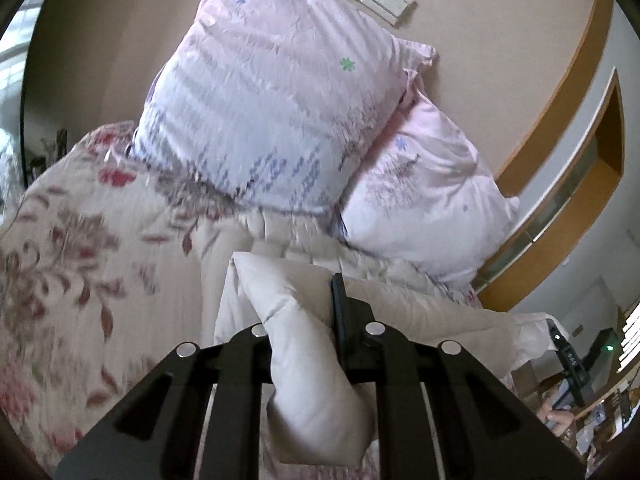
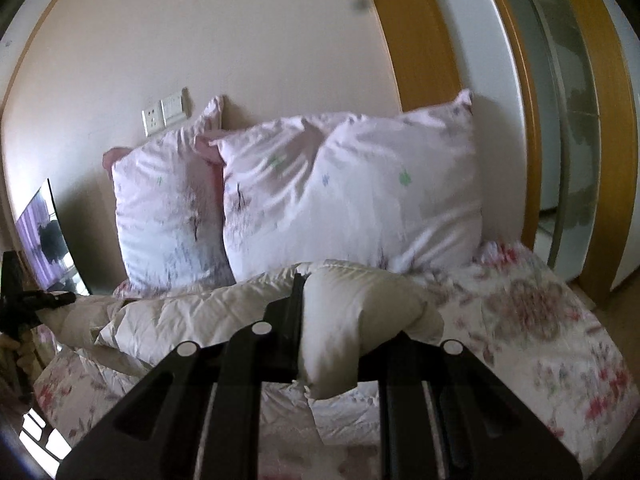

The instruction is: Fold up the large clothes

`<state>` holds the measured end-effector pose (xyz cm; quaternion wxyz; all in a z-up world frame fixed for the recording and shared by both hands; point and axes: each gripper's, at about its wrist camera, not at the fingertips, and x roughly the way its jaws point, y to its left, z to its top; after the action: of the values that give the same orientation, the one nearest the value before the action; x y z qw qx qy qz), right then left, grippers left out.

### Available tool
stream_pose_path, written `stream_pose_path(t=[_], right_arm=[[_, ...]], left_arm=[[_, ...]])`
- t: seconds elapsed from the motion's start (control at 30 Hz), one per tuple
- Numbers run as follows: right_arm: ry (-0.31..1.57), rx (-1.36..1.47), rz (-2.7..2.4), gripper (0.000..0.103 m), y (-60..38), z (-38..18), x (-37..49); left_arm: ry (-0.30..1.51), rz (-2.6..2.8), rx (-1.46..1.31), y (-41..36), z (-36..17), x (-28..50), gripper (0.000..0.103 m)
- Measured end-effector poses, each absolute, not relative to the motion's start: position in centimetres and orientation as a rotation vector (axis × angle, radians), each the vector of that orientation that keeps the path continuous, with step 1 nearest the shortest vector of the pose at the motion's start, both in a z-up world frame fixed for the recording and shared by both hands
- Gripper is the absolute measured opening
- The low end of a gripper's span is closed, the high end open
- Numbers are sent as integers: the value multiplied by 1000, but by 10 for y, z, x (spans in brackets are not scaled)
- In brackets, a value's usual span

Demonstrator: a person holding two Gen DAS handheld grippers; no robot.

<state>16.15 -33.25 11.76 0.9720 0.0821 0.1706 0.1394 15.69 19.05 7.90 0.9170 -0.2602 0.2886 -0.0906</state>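
Left claw clamped narrow on a bunched fold of the cream-white padded quilted garment; the puffy cloth bulges up between the black fingers and hangs down below them, hiding the near-side finger. Right claw likewise pinched tight on another thick corner of the same cream-white garment, which swells out to the right of the one visible black finger and droops under the claw. In the right wrist view the rest of the garment runs away to the left of the claw as a long wrinkled ridge, as far as the other black claw at the left edge. In the left wrist view the garment stretches to the right of the claw towards the other black claw, seen small at the right edge with a person's hand below it. Under the lifted garment lies the bed with a floral red-and-pink patterned cover. Ahead of both claws, pale pink printed pillows lean against the beige wall; white socket and switch plates sit on the wall above them. A wooden-framed doorway stands to the right of the right claw. Both views are motion-blurred.
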Motion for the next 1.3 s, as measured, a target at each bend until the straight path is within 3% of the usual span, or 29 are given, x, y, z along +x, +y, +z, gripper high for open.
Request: stream_pose_path(t=[0.5,0.83,0.9,0.97,1.07,1.13,1.23,1.3], right_arm=[[639,371,162,16,-317,30,304],[663,396,147,20,-316,16,324],[670,419,142,24,-317,13,329],[679,446,144,39,-318,11,335],[679,503,151,63,-319,9,345],[675,527,160,72,-317,11,353],[665,545,167,77,-315,17,365],[638,553,168,77,-316,24,366]], left_arm=[[704,-170,-834,215,-9,254,13],[677,-206,-925,221,-26,267,13],[671,-212,-957,222,-30,270,13],[667,-219,-986,224,-32,273,15],[654,-230,-1024,225,-33,279,36],[627,-236,-1045,226,-29,284,54],[593,-220,-1059,227,-24,290,70],[549,-203,-1078,231,-18,291,71]])
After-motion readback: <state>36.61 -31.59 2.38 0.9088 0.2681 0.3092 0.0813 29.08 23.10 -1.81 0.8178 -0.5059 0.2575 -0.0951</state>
